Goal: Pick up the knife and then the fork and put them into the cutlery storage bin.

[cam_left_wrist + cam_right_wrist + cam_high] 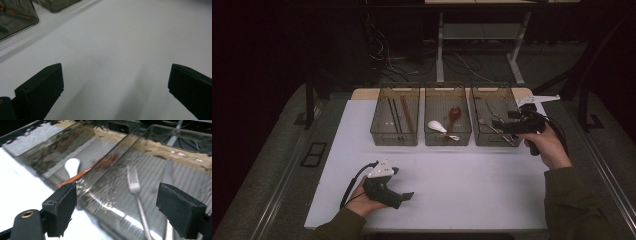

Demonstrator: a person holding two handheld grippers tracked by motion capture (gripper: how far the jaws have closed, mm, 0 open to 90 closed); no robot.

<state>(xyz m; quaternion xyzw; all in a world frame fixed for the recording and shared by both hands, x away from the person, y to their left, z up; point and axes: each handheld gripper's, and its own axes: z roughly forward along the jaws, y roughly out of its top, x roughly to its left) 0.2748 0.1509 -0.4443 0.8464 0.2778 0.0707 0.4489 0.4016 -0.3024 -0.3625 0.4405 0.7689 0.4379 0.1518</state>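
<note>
Right gripper (115, 207) wide apart and empty above the fork (136, 195); left gripper (115, 87) likewise spread

Metal fork (136, 195): silver, lies flat on the ribbed floor of the right-hand smoked bin (494, 116), tines toward the bin's far wall, handle toward its near wall. Second metal utensil (168, 177) lies beside it.

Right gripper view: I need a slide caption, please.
Open right gripper poised over the smoky bin holding a metal fork.
</note>
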